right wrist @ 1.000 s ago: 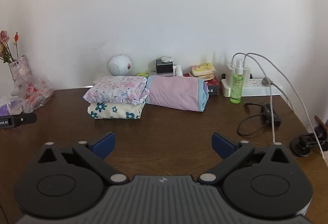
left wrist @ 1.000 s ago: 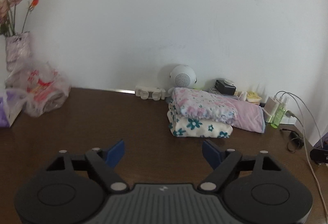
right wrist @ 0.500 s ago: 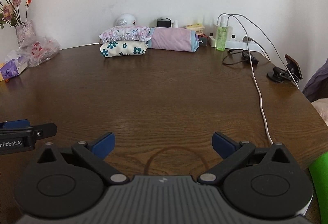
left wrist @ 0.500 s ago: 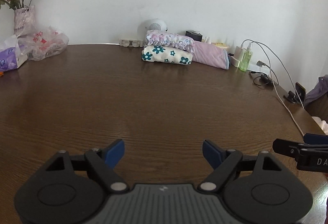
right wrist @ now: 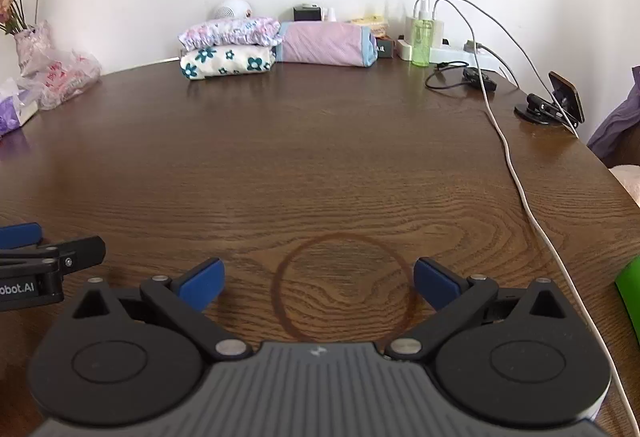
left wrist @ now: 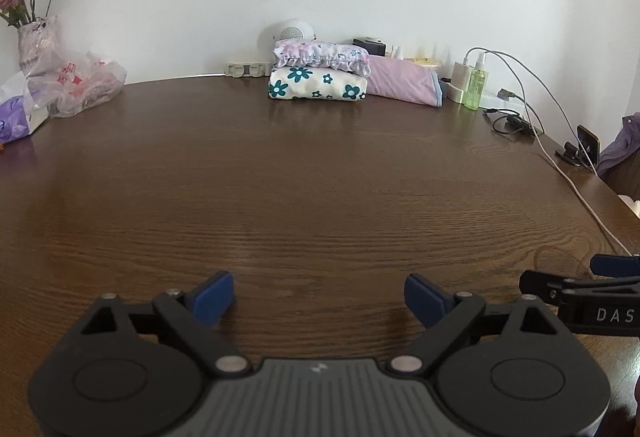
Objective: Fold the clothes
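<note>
A: Where do we stand? Our left gripper (left wrist: 319, 295) is opening, with only bare wood between its blue pads, and our right gripper (right wrist: 319, 283) has its jaws spread wide over the ring stain (right wrist: 344, 287), holding nothing.

B: And the clothes? All we can see are folded ones: the floral stack (right wrist: 228, 51) sits at the far edge of the table (right wrist: 320, 157), against the wall, with the pink folded piece (right wrist: 326, 44) touching it on the side toward the green spray bottle (right wrist: 421, 43).

A: So nothing unfolded lies near the stain. We judge the step is fetching the next garment, which isn't in view.

B: Then let's keep both jaws wide, bring it down flat around the ring stain, and stay clear of the white cable (right wrist: 520, 189) running past the stain on the bottle's side.
</note>
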`<state>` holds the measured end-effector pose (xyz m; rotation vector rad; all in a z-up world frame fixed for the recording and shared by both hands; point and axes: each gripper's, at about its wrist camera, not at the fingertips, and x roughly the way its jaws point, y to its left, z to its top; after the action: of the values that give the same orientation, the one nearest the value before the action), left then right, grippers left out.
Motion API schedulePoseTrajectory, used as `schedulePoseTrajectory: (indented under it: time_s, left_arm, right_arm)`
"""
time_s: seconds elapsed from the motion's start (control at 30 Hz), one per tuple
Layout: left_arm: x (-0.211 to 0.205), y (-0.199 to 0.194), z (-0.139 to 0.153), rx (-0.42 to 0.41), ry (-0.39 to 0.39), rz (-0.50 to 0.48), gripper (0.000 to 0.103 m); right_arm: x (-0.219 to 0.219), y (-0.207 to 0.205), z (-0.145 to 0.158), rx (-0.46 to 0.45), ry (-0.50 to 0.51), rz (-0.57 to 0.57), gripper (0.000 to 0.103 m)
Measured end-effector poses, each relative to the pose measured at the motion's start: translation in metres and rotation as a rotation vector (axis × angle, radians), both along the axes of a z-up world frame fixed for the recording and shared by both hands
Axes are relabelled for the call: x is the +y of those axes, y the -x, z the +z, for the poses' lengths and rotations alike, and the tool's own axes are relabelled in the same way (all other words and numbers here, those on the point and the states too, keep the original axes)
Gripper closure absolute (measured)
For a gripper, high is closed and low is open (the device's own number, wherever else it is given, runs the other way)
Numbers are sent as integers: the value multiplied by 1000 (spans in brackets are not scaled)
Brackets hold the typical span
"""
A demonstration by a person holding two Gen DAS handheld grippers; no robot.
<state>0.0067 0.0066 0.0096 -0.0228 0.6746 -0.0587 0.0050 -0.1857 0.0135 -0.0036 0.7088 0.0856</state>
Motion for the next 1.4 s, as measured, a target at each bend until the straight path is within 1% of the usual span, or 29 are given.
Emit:
schedulePoseTrajectory:
  time_s: [0.07,0.13,0.37,0.63,0.93,1.4]
  left_arm:
    - [-4,-1,-1,14,-29,2,0]
    - [-9,-2,-2,22,-60,2,0]
    - [-9,-2,-3,23,-60,15,0]
    - [-14,-1,-2,24,-59,18,0]
    - [-14,-2,-3,24,-58,40,0]
    - [-14,-2,-2,24,-58,42,0]
  right_arm:
    - [2,0,-2,-6,10,3,0]
    - [3,0,-3,-15,11,0,1]
    - [3,-3,-3,-14,10,0,1]
    - [8,-4,-3,-14,10,36,1]
    - [9,-3,-2,-13,6,35,1]
    - [9,-2,-3,-13,4,34,1]
